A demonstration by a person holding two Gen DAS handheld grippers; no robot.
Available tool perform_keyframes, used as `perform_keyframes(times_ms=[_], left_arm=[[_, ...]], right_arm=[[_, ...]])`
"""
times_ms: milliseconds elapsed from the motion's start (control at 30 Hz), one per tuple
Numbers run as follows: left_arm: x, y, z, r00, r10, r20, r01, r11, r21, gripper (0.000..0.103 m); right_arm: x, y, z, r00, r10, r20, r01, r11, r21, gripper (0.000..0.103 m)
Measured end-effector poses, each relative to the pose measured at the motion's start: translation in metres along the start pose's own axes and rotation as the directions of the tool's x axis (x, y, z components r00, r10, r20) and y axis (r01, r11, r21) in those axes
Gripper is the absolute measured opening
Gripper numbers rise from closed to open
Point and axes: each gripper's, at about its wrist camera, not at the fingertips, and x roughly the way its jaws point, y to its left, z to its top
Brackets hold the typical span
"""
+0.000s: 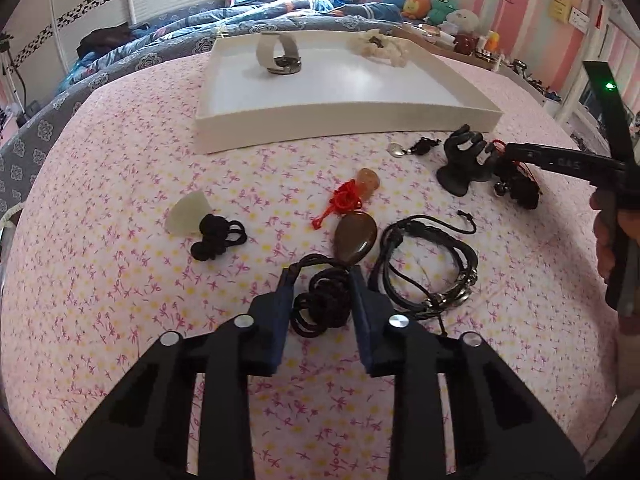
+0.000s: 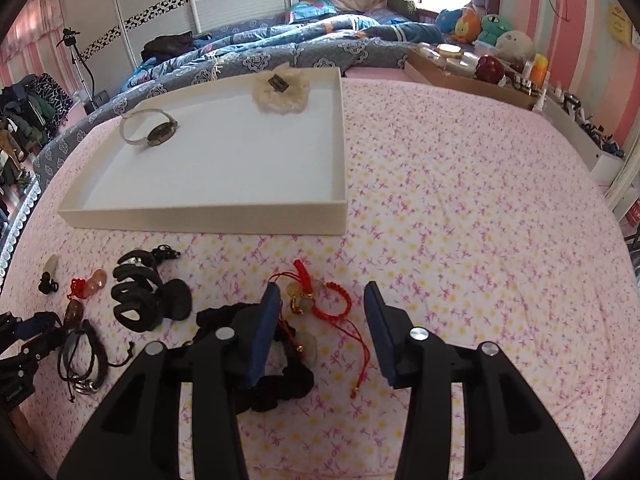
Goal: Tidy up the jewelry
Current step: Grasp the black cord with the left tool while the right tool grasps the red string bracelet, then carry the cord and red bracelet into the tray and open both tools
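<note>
My left gripper (image 1: 322,280) has its blue pads against both sides of the coiled dark cord (image 1: 320,306) of a brown teardrop pendant (image 1: 354,238), which lies on the pink sheet. My right gripper (image 2: 320,288) stands open over red string bracelets with charms (image 2: 320,304) and a black scrunchie (image 2: 280,384), touching neither. A white tray (image 1: 344,128) (image 2: 200,220) holds a pale-strapped watch (image 1: 280,56) (image 2: 152,130) and a cream lace piece (image 1: 378,48) (image 2: 280,90). Loose on the sheet lie black leather bracelets (image 1: 432,276), an orange pendant with a red knot (image 1: 360,188) and a pale jade pendant (image 1: 190,214).
A black hand-shaped stand (image 1: 464,160) (image 2: 136,300) stands right of the pendants. A rumpled blue duvet (image 2: 280,48) lies behind the tray. Plush toys (image 2: 480,24) and a cardboard box (image 2: 472,76) crowd the far right. Bare sheet (image 2: 480,220) stretches right of the tray.
</note>
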Motion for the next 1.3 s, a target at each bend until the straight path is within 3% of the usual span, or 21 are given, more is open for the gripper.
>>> perform_keyframes(times_ms=[200, 367, 533, 1000, 1300], left_arm=[[-0.001, 0.003, 0.0, 1.0, -0.021, -0.007, 0.021, 1.0, -0.013, 0.022], [0.0, 0.004, 0.0, 0.999, -0.03, -0.011, 0.03, 0.999, -0.019, 0.021], [-0.001, 0.004, 0.002, 1.0, -0.025, -0.014, 0.025, 0.999, -0.026, 0.019], [-0.034, 0.017, 0.022, 0.999, 0.003, 0.043, 0.001, 0.996, -0.087, 0.018], [-0.067, 0.041, 0.085, 0.992, 0.028, 0.12, -0.017, 0.996, -0.087, 0.017]], right_arm=[[0.008, -0.005, -0.002, 1.0, 0.008, -0.02, -0.008, 1.0, 0.017, 0.043], [0.009, -0.006, -0.001, 1.0, 0.012, -0.017, -0.012, 1.0, 0.017, 0.024], [0.009, -0.006, -0.001, 1.0, 0.011, -0.012, -0.011, 1.0, 0.007, 0.012], [-0.034, -0.023, 0.021, 0.996, 0.007, 0.09, -0.01, 0.999, 0.037, 0.01], [-0.061, -0.016, 0.065, 0.987, 0.019, 0.16, -0.02, 1.0, 0.004, 0.01]])
